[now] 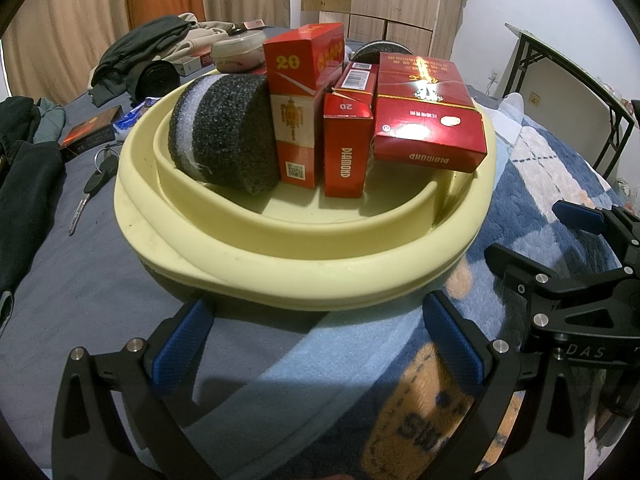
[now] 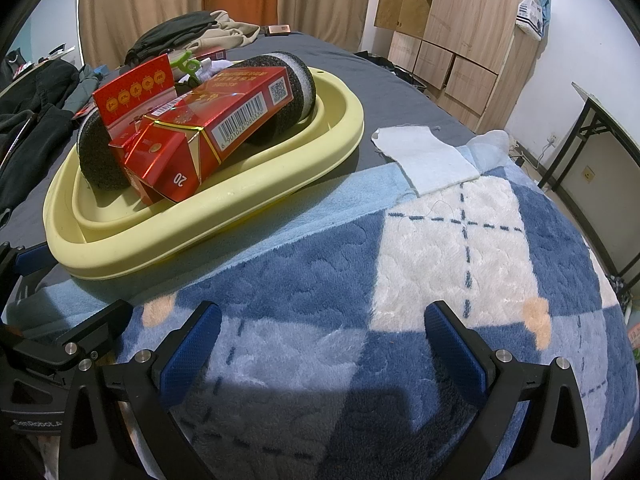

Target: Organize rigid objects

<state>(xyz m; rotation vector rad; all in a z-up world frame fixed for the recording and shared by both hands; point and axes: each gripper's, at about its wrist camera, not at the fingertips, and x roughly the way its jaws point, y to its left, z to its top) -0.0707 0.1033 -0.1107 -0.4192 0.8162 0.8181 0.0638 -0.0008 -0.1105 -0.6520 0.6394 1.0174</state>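
Both grippers, left gripper [image 1: 318, 344] and right gripper [image 2: 322, 346], hover with jaws spread wide and empty over a blue checked blanket [image 2: 400, 280]. Just beyond them, a pale yellow basin [image 1: 280, 256] on the bed holds red cartons [image 1: 344, 148] and dark foam rolls [image 1: 228, 136].

Around you, a blue-and-white checked fleece blanket [image 2: 440, 240] covers the near bed, with a pale cloth [image 2: 424, 158] lying on its far edge. Dark clothes [image 1: 132, 56] are heaped further back, keys [image 1: 94, 184] lie on the grey sheet [image 1: 80, 264], and wooden cabinets [image 2: 460, 32] line the wall.
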